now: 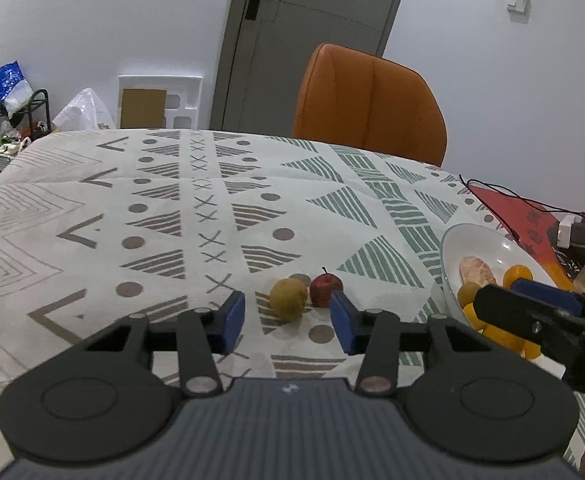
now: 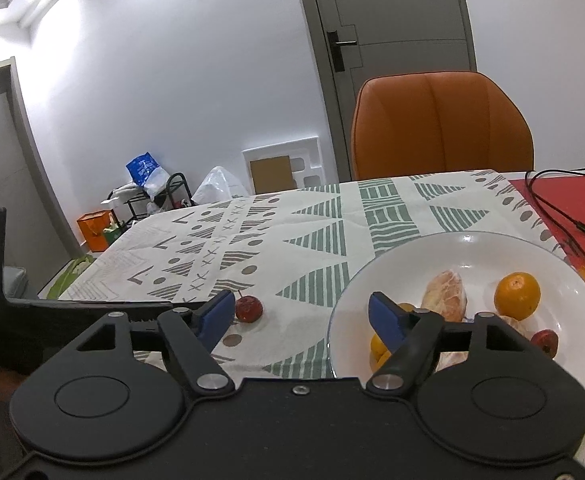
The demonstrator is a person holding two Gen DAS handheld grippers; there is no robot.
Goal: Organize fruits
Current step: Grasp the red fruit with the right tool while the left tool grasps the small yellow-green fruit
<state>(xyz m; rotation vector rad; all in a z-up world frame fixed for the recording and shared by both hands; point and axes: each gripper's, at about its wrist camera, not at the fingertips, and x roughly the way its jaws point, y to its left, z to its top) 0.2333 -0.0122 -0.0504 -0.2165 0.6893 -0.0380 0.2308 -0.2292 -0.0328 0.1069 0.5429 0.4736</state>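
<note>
Fruits: two left loose on the tablecloth (image 1: 252, 200), a brownish pear (image 1: 288, 298) and a red apple (image 1: 326, 289), touching or nearly so, apple at 3 o'clock of the pear. Remainder already gathered in the white bowl (image 2: 468, 248): whole orange (image 2: 517, 295) toward 2 o'clock inside the bowl, peeled pale segment (image 2: 446, 294) near centre, small red fruit (image 2: 545, 341) toward 4 o'clock, more orange pieces (image 2: 378, 350) at the near edge, partly hidden behind the finger.

Left gripper (image 1: 288, 322) held low over the cloth, jaws released and spread, nothing between them. Pear framed just ahead of the gap, apple just beyond the right pad (image 1: 342, 322). Alignment judged as set-up for taking the pear; spread looks wider than the pear, so clearance on both sides.

Right gripper (image 2: 300, 316) held over the near rim of the bowl, jaws likewise released and empty; right finger overlaps the bowl in view, left finger over cloth. Apple seen again at 9 o'clock of the bowl, well outside it. Placement judged as parked by the bowl, out of the left gripper's line.

Bowl at 3 o'clock of the loose pair, near but apart.

Risk, judged: closing on the pear may nudge the apple and roll it.

Orange chair (image 1: 368, 108) at the far edge, not involved.
</note>
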